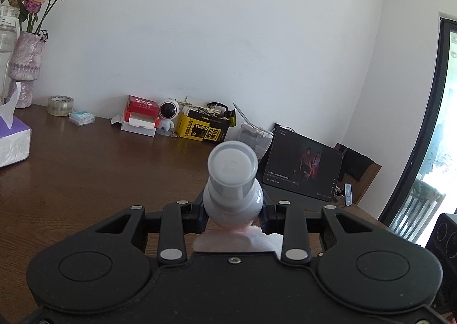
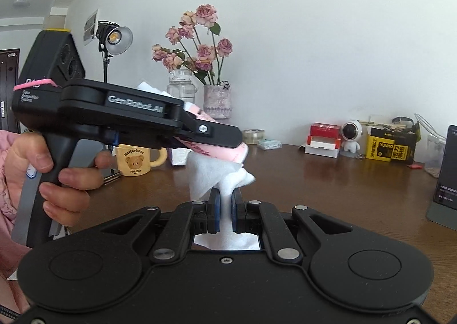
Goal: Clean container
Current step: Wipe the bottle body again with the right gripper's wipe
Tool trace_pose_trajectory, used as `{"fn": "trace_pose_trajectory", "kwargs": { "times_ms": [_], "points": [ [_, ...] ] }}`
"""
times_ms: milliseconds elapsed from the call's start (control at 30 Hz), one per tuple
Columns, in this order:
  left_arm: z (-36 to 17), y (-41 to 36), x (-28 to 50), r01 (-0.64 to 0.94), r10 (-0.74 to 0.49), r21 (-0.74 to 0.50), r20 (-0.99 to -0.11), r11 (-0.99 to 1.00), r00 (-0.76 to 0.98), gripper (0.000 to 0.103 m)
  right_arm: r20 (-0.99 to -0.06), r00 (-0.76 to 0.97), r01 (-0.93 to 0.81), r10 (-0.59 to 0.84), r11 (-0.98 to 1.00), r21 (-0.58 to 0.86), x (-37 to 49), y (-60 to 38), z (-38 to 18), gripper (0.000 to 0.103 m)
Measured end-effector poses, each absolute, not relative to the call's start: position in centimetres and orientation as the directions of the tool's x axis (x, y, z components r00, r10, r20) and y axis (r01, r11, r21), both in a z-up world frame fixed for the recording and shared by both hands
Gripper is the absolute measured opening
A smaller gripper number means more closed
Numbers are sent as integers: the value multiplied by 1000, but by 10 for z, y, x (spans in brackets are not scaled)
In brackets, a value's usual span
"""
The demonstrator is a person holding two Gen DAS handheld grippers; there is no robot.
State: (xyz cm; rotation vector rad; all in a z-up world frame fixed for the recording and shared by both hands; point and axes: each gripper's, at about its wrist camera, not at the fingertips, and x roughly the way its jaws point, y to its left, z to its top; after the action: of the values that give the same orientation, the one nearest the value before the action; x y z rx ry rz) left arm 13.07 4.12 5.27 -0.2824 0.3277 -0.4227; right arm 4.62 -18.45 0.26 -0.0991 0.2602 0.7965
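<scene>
Gripping a pink bottle [image 1: 232,195] above the table [image 1: 85,175], the left gripper [image 1: 232,218] points level; the right gripper [image 2: 225,209] below pinches a white cloth [image 2: 211,178]

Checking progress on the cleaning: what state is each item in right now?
left gripper: shut on the bottle
bottle: capped, held off the table
right gripper: shut on the white cloth
white cloth: bunched, touching the bottle's underside
tablet: screen on, propped up
</scene>
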Motion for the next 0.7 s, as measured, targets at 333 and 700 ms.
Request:
{"fn": "trace_pose_trajectory", "kwargs": {
  "times_ms": [333,700],
  "points": [
    [51,35,126,359,-448,-324,-263,875,854,33,-197,621,-781,758,619,-83,16,-160,14,7],
    [45,38,123,328,-423,-324,-286,887,860,33,-185,693,-713,697,701,-31,26,-184,8,7]
  ]
}}
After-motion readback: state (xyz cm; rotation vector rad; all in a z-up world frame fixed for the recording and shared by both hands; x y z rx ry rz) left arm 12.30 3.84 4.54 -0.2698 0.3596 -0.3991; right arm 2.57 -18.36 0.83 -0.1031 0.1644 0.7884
